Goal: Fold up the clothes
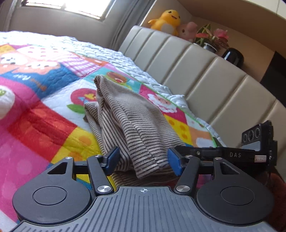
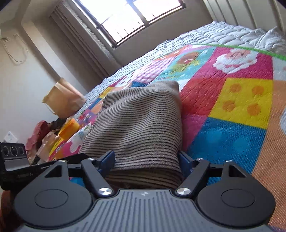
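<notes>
A brown striped garment (image 1: 128, 123) lies bunched and partly folded on a colourful quilted bedspread (image 1: 44, 116). My left gripper (image 1: 142, 161) has its blue pads wide apart on either side of the garment's near end. The cloth lies between the jaws without being pinched. In the right wrist view the same garment (image 2: 141, 123) fills the gap of my right gripper (image 2: 146, 163). Its blue pads also stand wide apart, one at each edge of the thick fold. The other gripper's body (image 1: 257, 142) shows at the right of the left wrist view.
A padded beige headboard (image 1: 205, 76) runs along the right, with plush toys (image 1: 166, 19) and a potted plant (image 1: 212, 37) on its ledge. A window (image 2: 139, 16) is behind the bed. A paper bag (image 2: 60, 98) and clutter (image 2: 53, 132) sit beside the bed.
</notes>
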{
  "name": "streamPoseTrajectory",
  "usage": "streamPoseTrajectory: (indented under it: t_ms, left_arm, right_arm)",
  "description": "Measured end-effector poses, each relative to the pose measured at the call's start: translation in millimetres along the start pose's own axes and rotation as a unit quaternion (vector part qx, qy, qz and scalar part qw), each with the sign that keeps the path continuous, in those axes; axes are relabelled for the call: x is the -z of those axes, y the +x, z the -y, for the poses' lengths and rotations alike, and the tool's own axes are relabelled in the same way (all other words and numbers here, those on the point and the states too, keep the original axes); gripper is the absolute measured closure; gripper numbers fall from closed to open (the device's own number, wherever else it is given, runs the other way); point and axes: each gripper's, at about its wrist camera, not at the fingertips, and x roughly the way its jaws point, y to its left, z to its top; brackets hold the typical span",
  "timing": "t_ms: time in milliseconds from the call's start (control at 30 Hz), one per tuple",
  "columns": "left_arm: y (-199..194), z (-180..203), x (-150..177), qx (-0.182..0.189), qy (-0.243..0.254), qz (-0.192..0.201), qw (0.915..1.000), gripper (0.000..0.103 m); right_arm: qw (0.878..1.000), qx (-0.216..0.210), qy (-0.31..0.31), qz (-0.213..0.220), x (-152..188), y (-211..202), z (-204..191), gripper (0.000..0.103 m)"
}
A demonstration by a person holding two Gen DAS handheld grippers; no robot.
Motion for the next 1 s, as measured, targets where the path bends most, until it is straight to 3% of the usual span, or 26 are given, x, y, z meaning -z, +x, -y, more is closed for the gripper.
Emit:
streamPoseTrajectory:
  t_ms: [33, 100, 167, 233, 367, 533, 633, 700, 800, 900, 1000]
  left_arm:
    - [0, -2, -1, 0.008, -0.002, 0.005, 1.0000, 0.041]
    - [5, -2, 1, -0.013, 0.025, 0.006, 0.9996, 0.040]
    - [12, -10, 10, -0.030, 0.024, 0.001, 0.9993, 0.040]
    - [17, -24, 21, -0.016, -0.001, -0.004, 0.9999, 0.039]
    - [18, -36, 26, 0.004, -0.021, -0.002, 0.9998, 0.037]
    - [17, -35, 29, 0.004, -0.010, 0.000, 0.9999, 0.038]
    - [17, -32, 29, 0.001, -0.003, 0.001, 1.0000, 0.038]
    - [17, -34, 29, 0.001, -0.006, 0.001, 1.0000, 0.036]
    - [17, -37, 27, 0.002, -0.011, 0.003, 0.9999, 0.034]
    - [17, -36, 27, 0.002, -0.009, 0.003, 1.0000, 0.032]
    - [17, -36, 28, 0.001, -0.007, 0.003, 1.0000, 0.032]
  right_arm:
    - [1.000, -0.004, -0.009, 0.006, -5, -3, -7, 0.028]
    - [0.999, 0.001, -0.041, 0.012, -17, -7, -20, 0.028]
    - [0.991, 0.071, -0.109, -0.011, -23, -2, -34, 0.028]
    - [0.974, 0.145, -0.174, -0.018, -25, 3, -47, 0.026]
    - [0.953, 0.150, -0.262, -0.013, -41, 13, -84, 0.003]
    - [0.920, 0.183, -0.345, -0.033, -74, 81, -126, 0.003]
    - [0.901, 0.234, -0.352, -0.092, -77, 139, -120, 0.013]
    - [0.901, 0.235, -0.342, -0.123, -67, 164, -110, 0.014]
    - [0.904, 0.231, -0.342, -0.116, -61, 167, -111, 0.014]
    - [0.907, 0.228, -0.341, -0.098, -63, 144, -116, 0.013]
    - [0.926, 0.192, -0.318, -0.074, -59, 105, -118, 0.005]
